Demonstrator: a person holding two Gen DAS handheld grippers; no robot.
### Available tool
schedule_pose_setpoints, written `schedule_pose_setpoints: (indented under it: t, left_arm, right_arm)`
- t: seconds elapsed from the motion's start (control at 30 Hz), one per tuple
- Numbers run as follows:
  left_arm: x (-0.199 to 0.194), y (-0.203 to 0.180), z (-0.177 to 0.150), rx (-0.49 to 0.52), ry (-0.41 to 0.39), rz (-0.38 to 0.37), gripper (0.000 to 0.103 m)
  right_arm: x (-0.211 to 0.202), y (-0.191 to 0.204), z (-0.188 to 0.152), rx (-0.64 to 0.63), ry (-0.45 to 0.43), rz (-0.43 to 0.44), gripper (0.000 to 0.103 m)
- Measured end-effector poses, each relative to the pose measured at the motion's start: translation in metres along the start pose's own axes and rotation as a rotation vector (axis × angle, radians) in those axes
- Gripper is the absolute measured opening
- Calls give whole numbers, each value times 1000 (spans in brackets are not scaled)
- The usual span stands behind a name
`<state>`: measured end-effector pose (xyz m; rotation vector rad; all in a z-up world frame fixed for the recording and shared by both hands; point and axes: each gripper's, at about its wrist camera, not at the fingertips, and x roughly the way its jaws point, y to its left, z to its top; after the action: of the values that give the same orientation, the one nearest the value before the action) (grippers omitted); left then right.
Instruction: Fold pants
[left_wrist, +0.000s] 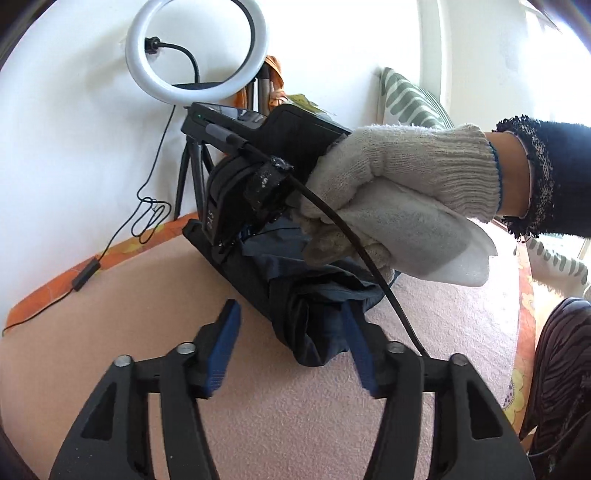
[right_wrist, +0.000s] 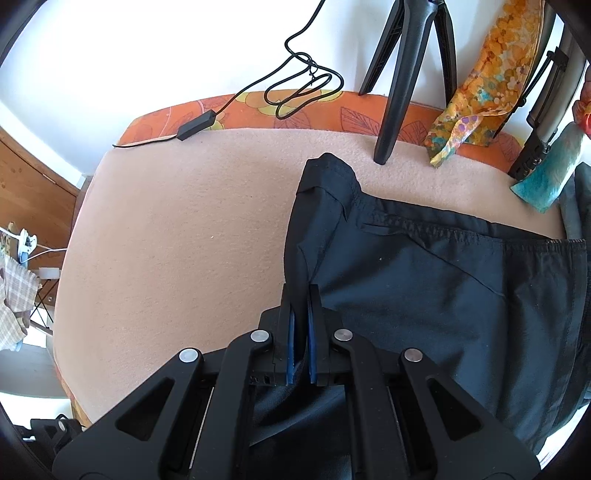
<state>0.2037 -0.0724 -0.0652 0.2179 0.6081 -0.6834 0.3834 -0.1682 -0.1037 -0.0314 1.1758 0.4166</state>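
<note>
1. Left gripper (left_wrist: 291, 347): jaws spread, nothing pressed between them. Only the right-hand blue pad lies against the near end of the bunched cloth; the left-hand pad stands clear over the pink blanket (left_wrist: 110, 317).
2. Pants (right_wrist: 424, 280): dark fabric lying on the blanket. In the right wrist view the garment spreads flat to the right, and its long axis runs from the gripper rightward out of the picture. One corner (right_wrist: 325, 166) rises toward the far blanket edge, near a black tripod leg (right_wrist: 397, 99).
3. Right gripper (right_wrist: 300, 328): jaws pressed together, pinching a raised ridge of the pants fabric along its left-hand edge.
4. Governing relation: the free cloth lies just ahead of the left gripper, between it and the gloved right hand (left_wrist: 399, 177). Judged from this, the left gripper is the one free to take a fresh hold, while the right anchors the fold.
5. Not determinable:
   - The waistband and leg ends are cut off at the right of the picture.
   - The gloved hand and its device hide the middle of the garment in the left wrist view.
   - How many layers are stacked cannot be told.
</note>
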Motion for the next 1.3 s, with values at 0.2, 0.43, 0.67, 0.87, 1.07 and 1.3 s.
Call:
schedule_pose_setpoints:
  t: [0.2,0.43,0.67,0.87,1.07,1.3]
  left_arm:
    - [13,-4,-5,6,-3,9,44]
    - [9,-22,-7,149,-53,27,11]
    - [4,-32,-24,228,-16,4,1]
    - [-8,-22,-29,206,-3,12,1]
    - [-26,33,-10,-52,-45,-41,24]
    - [-4,63,-11,-163,28,-44,29]
  right_arm:
    - [-3,5,-2,-4,12,9,6]
    - [-4,4,-2,3,16,25,6]
    - [1,0,-2,17,5,30,6]
    - [11,-11,-1,81,24,137,10]
    - [-26,-17,-25,89,-31,249,29]
    - [-70,-10,-118,105,-103,340,40]
